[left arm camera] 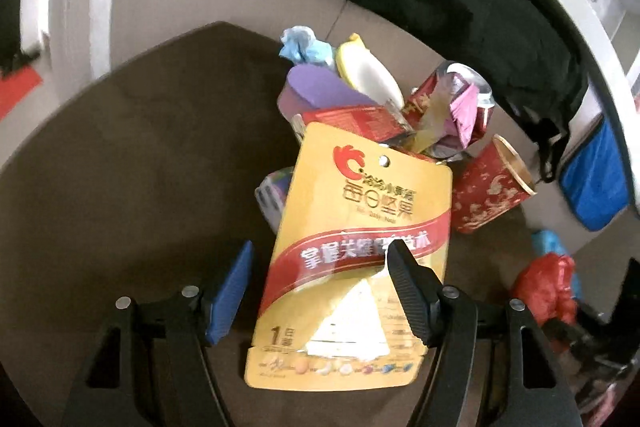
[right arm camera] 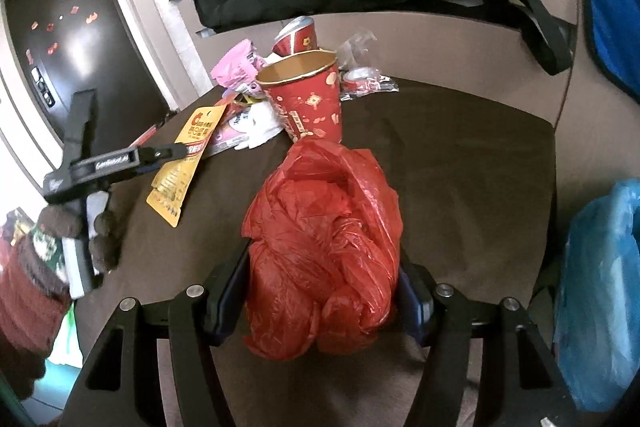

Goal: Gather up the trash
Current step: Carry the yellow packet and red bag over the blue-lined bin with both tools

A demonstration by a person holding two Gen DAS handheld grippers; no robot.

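- A yellow snack packet point(left arm camera: 352, 247) lies flat on the dark brown desk point(left arm camera: 140, 167), at the near edge of a heap of trash.
- The left gripper point(left arm camera: 320, 267) hangs over the packet with its fingers point(left arm camera: 230, 287) standing wide apart; the packet lies between them. The right-hand finger overlaps the packet's edge and the other stands clear of it, so nothing is gripped.
- In the right wrist view the same packet point(right arm camera: 182, 163) shows under the tip of the left gripper point(right arm camera: 160, 153), which a hand in a dark knitted glove point(right arm camera: 106, 227) carries.
- Behind the packet the heap holds a purple piece point(left arm camera: 324, 91), a yellow and white item point(left arm camera: 368, 75), a crumpled blue scrap point(left arm camera: 300, 45), a crushed red can point(left arm camera: 448, 95) and a pink wrapper point(left arm camera: 464, 111).
- A red paper cup point(right arm camera: 308, 99) with gold patterns stands on the desk with its mouth tipped toward the camera; from the left wrist it appears on its side point(left arm camera: 488, 187).
- A crumpled red plastic bag point(right arm camera: 324, 247) sits in front of the cup.
- The right gripper point(right arm camera: 324, 291) has its fingers pressed against both sides of the bag, holding it.
- A blue plastic bag point(right arm camera: 600, 287) is at the far right edge, beside the desk.
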